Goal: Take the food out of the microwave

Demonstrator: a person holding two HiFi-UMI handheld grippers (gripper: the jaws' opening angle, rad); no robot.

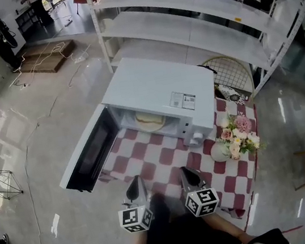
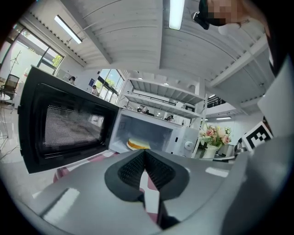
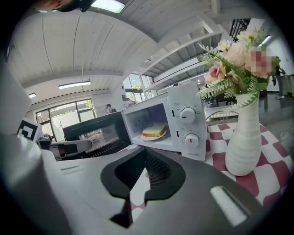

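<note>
A white microwave (image 1: 159, 89) stands on a red-and-white checked tablecloth (image 1: 164, 157), its black door (image 1: 89, 154) swung wide open to the left. Inside lies the food (image 1: 150, 120), a pale slice of bread or cake on a plate, also visible in the left gripper view (image 2: 138, 144) and the right gripper view (image 3: 154, 131). My left gripper (image 1: 136, 179) and right gripper (image 1: 185, 170) hover side by side over the table's near edge, pointing at the oven and well short of it. Both are empty, and the jaws of the left (image 2: 144, 153) and right gripper (image 3: 146, 151) are shut.
A white vase of pink flowers (image 1: 235, 137) stands right of the microwave, close to the right gripper's path (image 3: 243, 142). White shelving (image 1: 182, 22) and a wire basket (image 1: 228, 75) are behind the table. Grey floor lies to the left under the open door.
</note>
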